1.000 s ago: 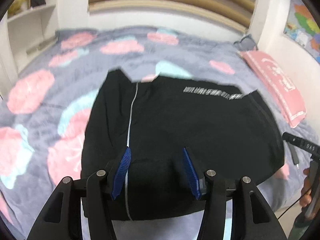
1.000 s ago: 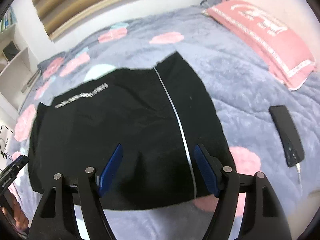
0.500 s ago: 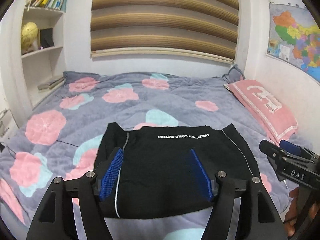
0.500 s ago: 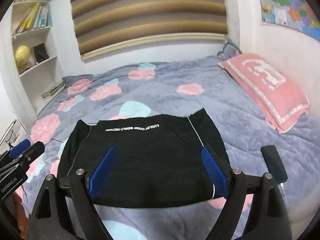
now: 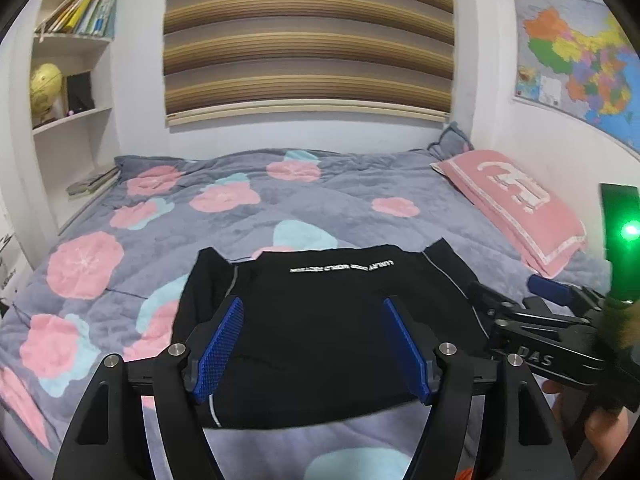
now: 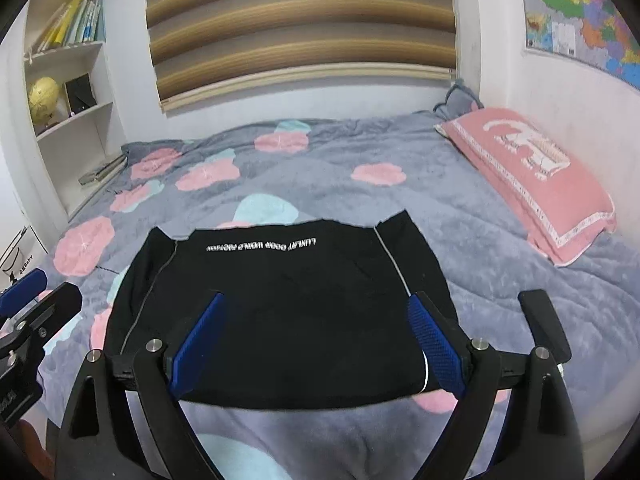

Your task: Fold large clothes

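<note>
You stand at the foot of a bed [image 5: 320, 184] that is covered by a grey blanket with pink and light blue flowers. Behind it there is a window blind [image 5: 308, 36] with brown and beige stripes, a white bookshelf [image 5: 72, 80] on the left with books and a yellow globe [image 5: 46, 88], and a colourful wall map [image 5: 576, 56] on the right.

The black garment [image 5: 320, 320] lies folded flat on the near part of the bed, in a broad rectangle. A line of white letters runs across it near its far edge, and a thin white stripe goes down each side. In the right wrist view the same garment [image 6: 280, 308] lies between the two fingers but below them, not touched.

A pink pillow [image 5: 516, 208] lies at the right side of the bed, well apart from the garment. A dark phone [image 6: 544, 324] rests on the blanket just right of the garment.

Your left claw [image 5: 312, 344] hangs above the near edge of the garment; its jaws are opening and stand wide, with nothing between the blue pads. Your right claw [image 6: 320, 340] is the same: opening, wide, and empty. In the left wrist view the right claw shows at the right edge with a green light on it.
</note>
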### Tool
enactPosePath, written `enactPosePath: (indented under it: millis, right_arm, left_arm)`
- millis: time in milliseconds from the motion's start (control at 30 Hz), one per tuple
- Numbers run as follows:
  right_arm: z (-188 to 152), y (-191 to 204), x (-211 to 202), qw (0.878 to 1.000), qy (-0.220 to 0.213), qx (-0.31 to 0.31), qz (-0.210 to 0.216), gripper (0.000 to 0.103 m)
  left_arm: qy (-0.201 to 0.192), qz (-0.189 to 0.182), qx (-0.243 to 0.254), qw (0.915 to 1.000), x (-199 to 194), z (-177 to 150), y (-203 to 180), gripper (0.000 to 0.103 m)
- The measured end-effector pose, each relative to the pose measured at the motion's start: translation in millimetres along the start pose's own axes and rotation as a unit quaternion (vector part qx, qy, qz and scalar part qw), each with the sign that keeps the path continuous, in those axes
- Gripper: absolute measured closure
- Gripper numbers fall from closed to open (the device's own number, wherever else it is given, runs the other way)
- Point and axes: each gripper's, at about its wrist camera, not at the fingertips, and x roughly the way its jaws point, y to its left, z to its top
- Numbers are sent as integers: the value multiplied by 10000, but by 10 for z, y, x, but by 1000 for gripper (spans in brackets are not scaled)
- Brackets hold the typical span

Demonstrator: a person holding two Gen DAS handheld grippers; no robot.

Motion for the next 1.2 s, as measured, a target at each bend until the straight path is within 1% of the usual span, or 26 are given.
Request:
enactPosePath:
  millis: [167,367,567,733,1033,1200]
  right_arm:
    - [-64,-92,145,9998,184,113,-59,10]
    - [-103,-170,225,9992,313,218,-125,10]
    - [-123,-180,272,9990,396,180,-126,10]
    - [-143,-149,289,9989,437,113,-113,10]
    - [-180,-129,358,9983,576,106,-49,10]
    - [-195,-110,397,9979,634,100,-1,10]
  left_arm:
    - [154,-34,-38,9999,84,-45,-37,30]
    - [289,-128,-111,9994,169,-85,-9,30]
    - [343,59,54,9994,217,-125,-37,30]
    - [405,11,29,9992,229,-138,-33,30]
    - [428,108,33,9990,261,-157,-26,30]
    - [513,103,20,9986,305,-172,-28,30]
